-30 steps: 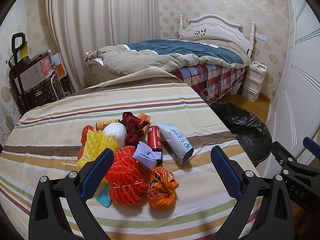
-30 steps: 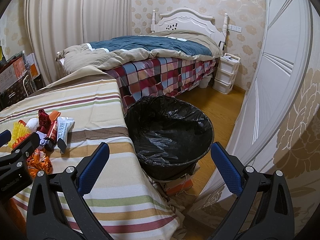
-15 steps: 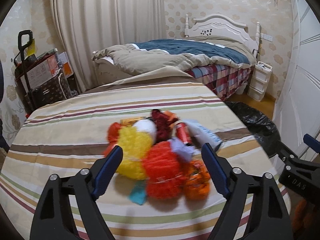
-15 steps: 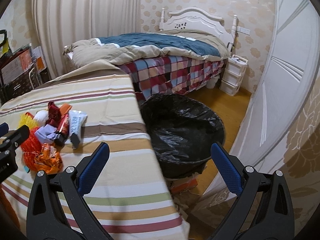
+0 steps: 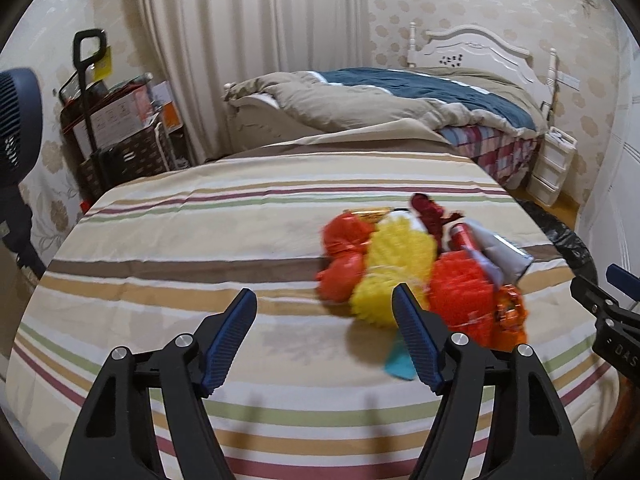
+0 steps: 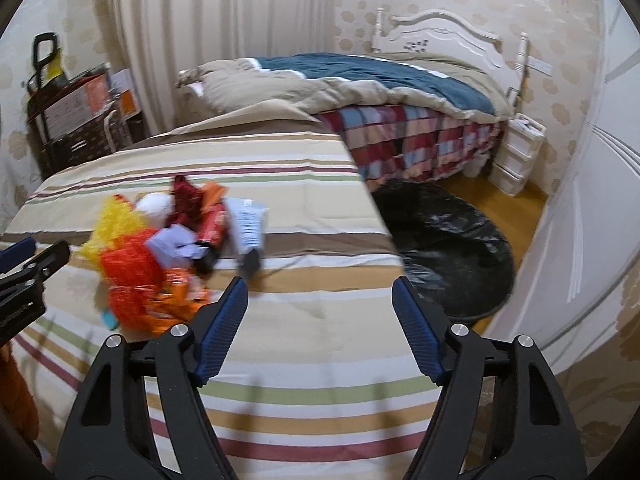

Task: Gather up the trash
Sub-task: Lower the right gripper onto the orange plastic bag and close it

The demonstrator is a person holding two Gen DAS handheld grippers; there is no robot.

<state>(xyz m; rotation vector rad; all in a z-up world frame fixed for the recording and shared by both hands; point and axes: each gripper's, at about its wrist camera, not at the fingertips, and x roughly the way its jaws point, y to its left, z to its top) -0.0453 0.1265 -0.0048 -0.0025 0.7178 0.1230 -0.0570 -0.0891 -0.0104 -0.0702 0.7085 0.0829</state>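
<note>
A pile of trash lies on the striped tablecloth (image 5: 200, 232): yellow foam net (image 5: 400, 256), red foam net (image 5: 460, 292), orange wrappers (image 5: 344, 256), a red tube (image 5: 464, 240) and a white pouch (image 5: 500, 252). The pile also shows in the right wrist view (image 6: 160, 248). My left gripper (image 5: 325, 308) is open and empty, above the cloth just left of the pile. My right gripper (image 6: 320, 300) is open and empty, above the cloth right of the pile. A black-lined trash bin (image 6: 448, 248) stands on the floor by the table's right edge.
A bed (image 5: 400, 100) with a beige and blue quilt stands behind the table. A cart with boxes (image 5: 116, 128) and a blue fan (image 5: 16, 120) are at the left. A white drawer unit (image 6: 516, 156) and a white door (image 6: 600, 200) are at the right.
Both grippers have swung left: the pile moved to the right in the left view and towards the middle in the right view. Both jaws have narrowed but stay open.
</note>
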